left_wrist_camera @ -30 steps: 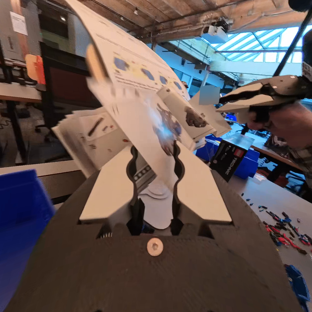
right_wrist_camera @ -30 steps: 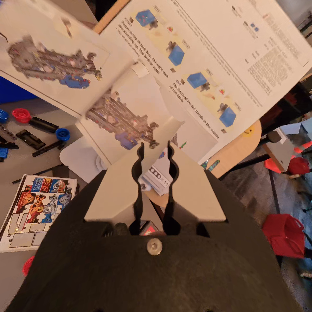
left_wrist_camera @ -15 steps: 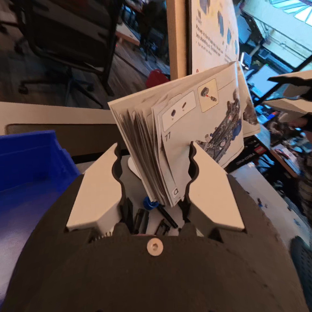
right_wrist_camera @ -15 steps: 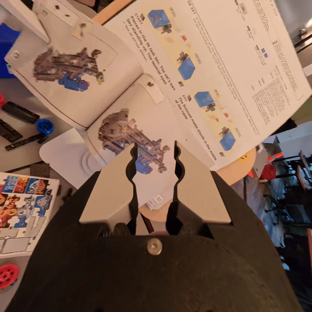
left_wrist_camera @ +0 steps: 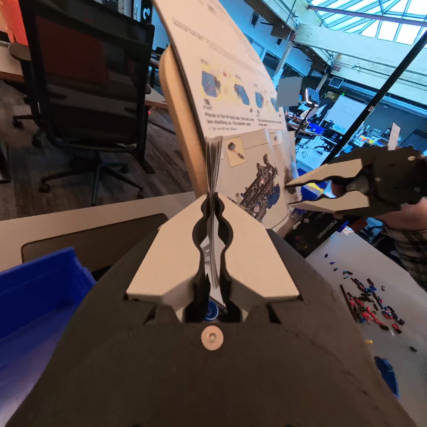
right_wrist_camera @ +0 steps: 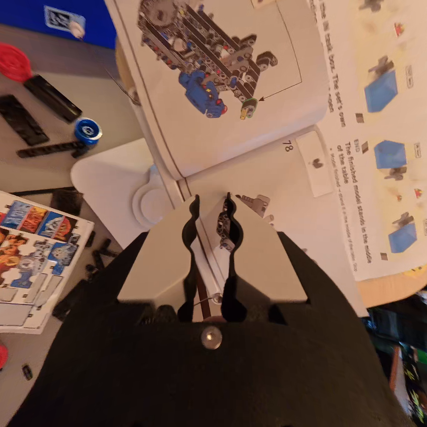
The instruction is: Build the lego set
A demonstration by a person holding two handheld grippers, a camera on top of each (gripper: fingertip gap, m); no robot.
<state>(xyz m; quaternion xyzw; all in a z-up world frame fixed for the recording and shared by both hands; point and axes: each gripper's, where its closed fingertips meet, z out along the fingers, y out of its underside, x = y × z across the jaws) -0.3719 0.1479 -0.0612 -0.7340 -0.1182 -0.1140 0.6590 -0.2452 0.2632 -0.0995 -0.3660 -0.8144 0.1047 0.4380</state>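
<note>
The instruction booklet (left_wrist_camera: 254, 175) stands open on a white stand (right_wrist_camera: 111, 175). My left gripper (left_wrist_camera: 212, 196) is shut on the edge of a thick stack of its pages and holds them upright. My right gripper (right_wrist_camera: 212, 196) is open, its fingers straddling the bottom edge of the booklet's (right_wrist_camera: 219, 127) right-hand page near the spine. It also shows in the left wrist view (left_wrist_camera: 288, 194), open at the page's outer edge. Loose lego pieces (left_wrist_camera: 369, 307) lie on the table to the right. A blue wheel hub (right_wrist_camera: 87, 131), black beams (right_wrist_camera: 50, 97) and a red wheel (right_wrist_camera: 13, 62) lie left of the booklet.
A large printed sheet on a wooden board (left_wrist_camera: 221, 69) stands behind the booklet. A blue bin (left_wrist_camera: 34, 300) is at the left. A black set box (left_wrist_camera: 318, 231) lies at the right. A sticker sheet (right_wrist_camera: 34, 254) lies on the table. An office chair (left_wrist_camera: 80, 80) stands beyond the table edge. Spacing between my two grippers at the tips: around 20 centimetres. The blue wheel hub (right_wrist_camera: 87, 131) sits 20 centimetres or so from the ends of my right fingers. Seen from the left wrist view (left_wrist_camera: 211, 309) as well. My left tips are roughly 25 centimetres from the red wheel (right_wrist_camera: 13, 62).
My left gripper has closed from open onto the stack of pages. My right gripper has moved down to the booklet's lower edge near the spine, and the open pages now lie flatter.
</note>
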